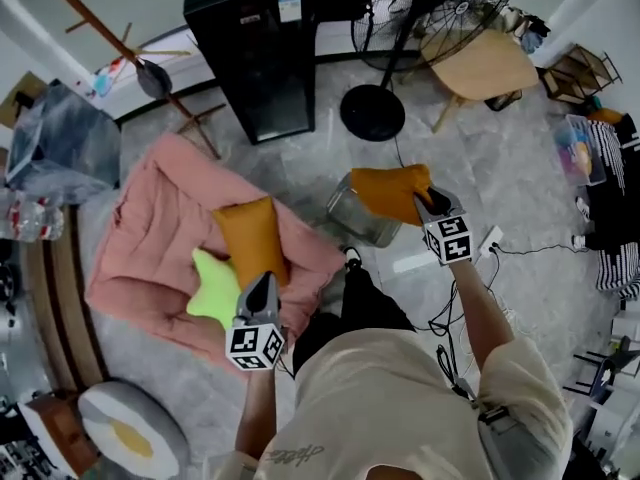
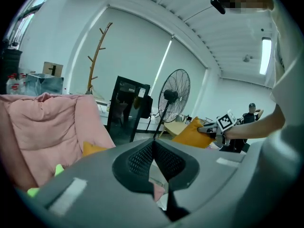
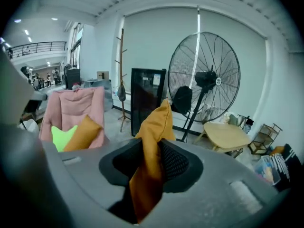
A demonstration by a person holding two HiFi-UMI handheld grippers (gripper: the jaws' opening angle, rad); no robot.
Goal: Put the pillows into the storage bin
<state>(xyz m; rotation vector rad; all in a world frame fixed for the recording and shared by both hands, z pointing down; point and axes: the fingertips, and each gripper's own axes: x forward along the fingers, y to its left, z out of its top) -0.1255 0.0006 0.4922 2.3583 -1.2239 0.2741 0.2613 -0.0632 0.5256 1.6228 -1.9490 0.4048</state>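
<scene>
Gripping an orange pillow (image 1: 385, 192), right tongs (image 1: 426, 200); cabinet label (image 1: 290, 8) illegible.

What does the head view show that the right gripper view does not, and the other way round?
Only the head view: the clear storage bin, partly covered by the held orange pillow, and an egg-shaped cushion. Only the right gripper view: the right gripper's jaw pads pressing that pillow from both sides. Both: that pillow, the second orange pillow, the green pillow, the fan.
</scene>
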